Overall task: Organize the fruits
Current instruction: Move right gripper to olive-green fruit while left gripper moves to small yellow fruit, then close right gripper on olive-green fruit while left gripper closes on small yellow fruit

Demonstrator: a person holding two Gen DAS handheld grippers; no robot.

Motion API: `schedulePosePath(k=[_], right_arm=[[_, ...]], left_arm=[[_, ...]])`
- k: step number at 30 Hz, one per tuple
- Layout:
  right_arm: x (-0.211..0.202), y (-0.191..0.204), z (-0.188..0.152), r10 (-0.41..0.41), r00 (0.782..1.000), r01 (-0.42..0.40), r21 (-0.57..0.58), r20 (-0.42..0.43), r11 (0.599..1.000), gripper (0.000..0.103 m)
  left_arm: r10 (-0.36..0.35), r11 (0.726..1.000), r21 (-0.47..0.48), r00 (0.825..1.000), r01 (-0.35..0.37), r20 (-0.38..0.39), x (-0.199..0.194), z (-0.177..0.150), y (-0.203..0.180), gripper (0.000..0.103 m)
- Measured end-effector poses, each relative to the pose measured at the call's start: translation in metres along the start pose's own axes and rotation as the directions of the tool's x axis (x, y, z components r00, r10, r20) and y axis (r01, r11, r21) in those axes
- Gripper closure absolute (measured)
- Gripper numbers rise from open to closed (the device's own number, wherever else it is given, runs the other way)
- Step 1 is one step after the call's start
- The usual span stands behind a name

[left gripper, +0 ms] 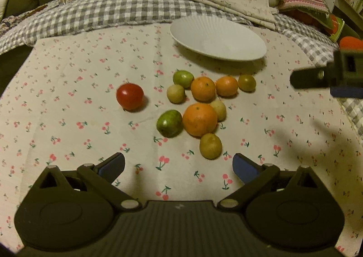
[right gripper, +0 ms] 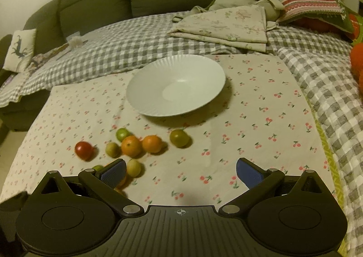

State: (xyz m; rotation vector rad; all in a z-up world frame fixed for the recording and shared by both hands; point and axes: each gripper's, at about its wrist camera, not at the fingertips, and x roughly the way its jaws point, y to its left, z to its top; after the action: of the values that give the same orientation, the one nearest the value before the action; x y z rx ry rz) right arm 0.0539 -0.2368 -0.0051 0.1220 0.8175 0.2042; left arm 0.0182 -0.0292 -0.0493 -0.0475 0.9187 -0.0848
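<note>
Each hand-held gripper is matte black plastic. The left hand-held gripper [left gripper: 178, 166] has two round side housings, a ribbed centre plate, angled link arms with silver pivot pins, and blue fingertip pads [left gripper: 244, 167]. The right hand-held gripper [right gripper: 180, 172] matches it, with a small white crosshair mark on its ribbed plate.

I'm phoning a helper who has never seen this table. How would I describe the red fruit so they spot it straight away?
Start at the big white ribbed plate on the cherry-print cloth; the fruits lie in a loose cluster just in front of it. The red fruit sits alone off the cluster's left side, touching nothing. It is the only red, glossy one; the others are orange, green or yellowish.
</note>
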Motion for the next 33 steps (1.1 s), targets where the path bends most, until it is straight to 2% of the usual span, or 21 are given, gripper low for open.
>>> schedulePosePath(k=[2,7,10,14,20,23,25,33], right_arm=[[0.006,-0.003,0.004,-0.019,1.000,0.019,0.002,-0.018,1.000,0.000],[0.028,-0.011,0.009,-0.041,0.997,0.043,0.028,-0.071,0.999,0.001],[0.040,-0.014,0.012,-0.019,0.998,0.023,0.059,-0.068,0.998,0.002],[0.055,-0.017,0.015,0.001,0.996,0.006,0.082,-0.086,0.997,0.011],[0.084,-0.026,0.016,0.039,0.992,-0.021,0.149,-0.120,0.989,0.028],[0.093,-0.029,0.019,0.038,0.992,-0.018,0.163,-0.123,0.987,0.032],[0.096,-0.031,0.021,0.024,0.993,-0.005,0.161,-0.118,0.987,0.032],[0.115,-0.030,0.027,0.047,0.992,-0.026,0.169,-0.120,0.985,0.039]], left_arm=[[-0.007,1.000,-0.011,1.000,0.007,0.001,0.005,0.000,0.001,0.004],[-0.058,0.998,-0.026,0.998,0.057,-0.005,0.018,0.003,-0.002,0.014],[-0.098,0.995,-0.033,0.995,0.097,-0.027,0.025,0.004,-0.005,0.021],[-0.085,0.996,-0.019,0.996,0.085,-0.004,0.031,0.005,-0.006,0.028],[-0.063,0.998,0.027,0.998,0.062,0.024,0.035,0.008,-0.011,0.044],[-0.073,0.997,0.032,0.997,0.072,0.030,0.035,0.009,-0.010,0.051],[-0.083,0.996,0.032,0.996,0.082,0.033,0.035,0.011,-0.008,0.062],[-0.120,0.993,0.017,0.992,0.120,0.030,0.034,0.013,-0.006,0.078]])
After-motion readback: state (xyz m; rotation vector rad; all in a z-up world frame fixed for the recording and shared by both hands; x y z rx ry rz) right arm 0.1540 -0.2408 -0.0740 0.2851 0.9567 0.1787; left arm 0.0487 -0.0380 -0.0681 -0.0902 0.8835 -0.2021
